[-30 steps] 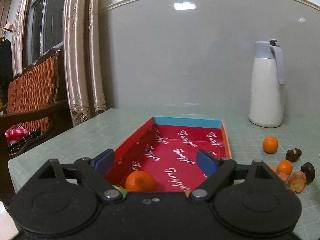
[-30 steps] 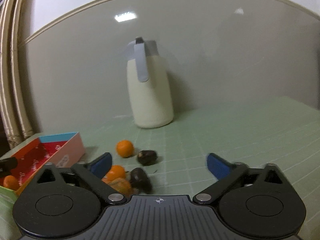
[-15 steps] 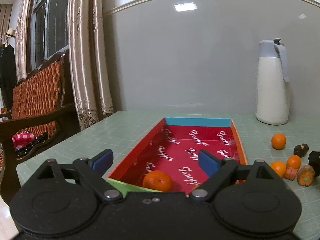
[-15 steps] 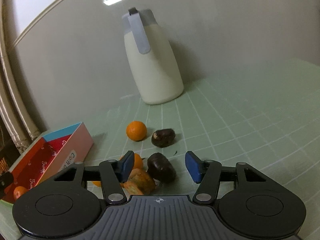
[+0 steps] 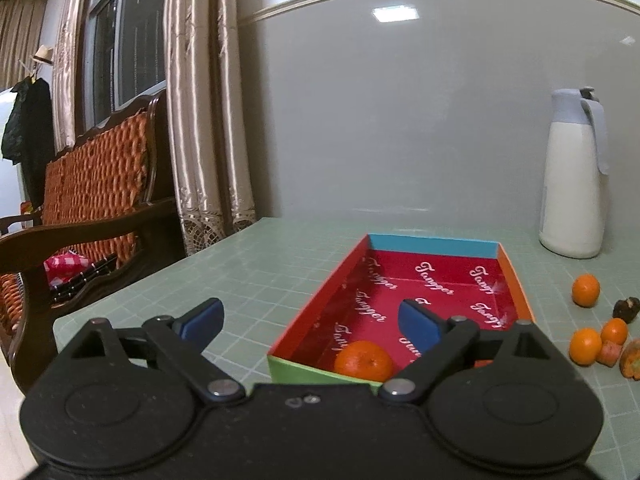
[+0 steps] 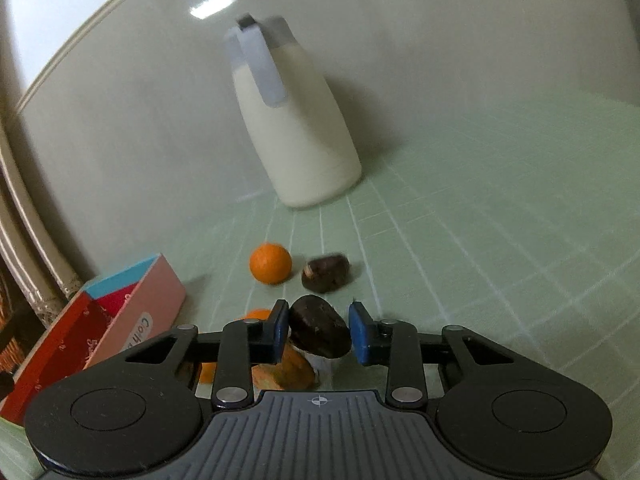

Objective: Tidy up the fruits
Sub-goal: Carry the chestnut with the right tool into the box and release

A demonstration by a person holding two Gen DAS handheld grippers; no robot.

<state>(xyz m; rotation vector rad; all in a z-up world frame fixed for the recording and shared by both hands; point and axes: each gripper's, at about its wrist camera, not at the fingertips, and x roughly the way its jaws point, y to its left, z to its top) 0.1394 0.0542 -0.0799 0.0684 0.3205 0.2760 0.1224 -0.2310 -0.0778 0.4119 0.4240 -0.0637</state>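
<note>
The right gripper, its jaws just closing, clamped a dark brown fruit above the green bench, beside loose oranges. The left gripper hung wide apart and empty before the red box holding one orange.

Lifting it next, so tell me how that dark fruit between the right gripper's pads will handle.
The dark fruit looks smooth and rounded, so it may slip or twist. The right gripper, whose jaws have just been closing, has its pads against the fruit's sides. It seems small and probably light. The orange pieces beneath might get nudged.
</note>
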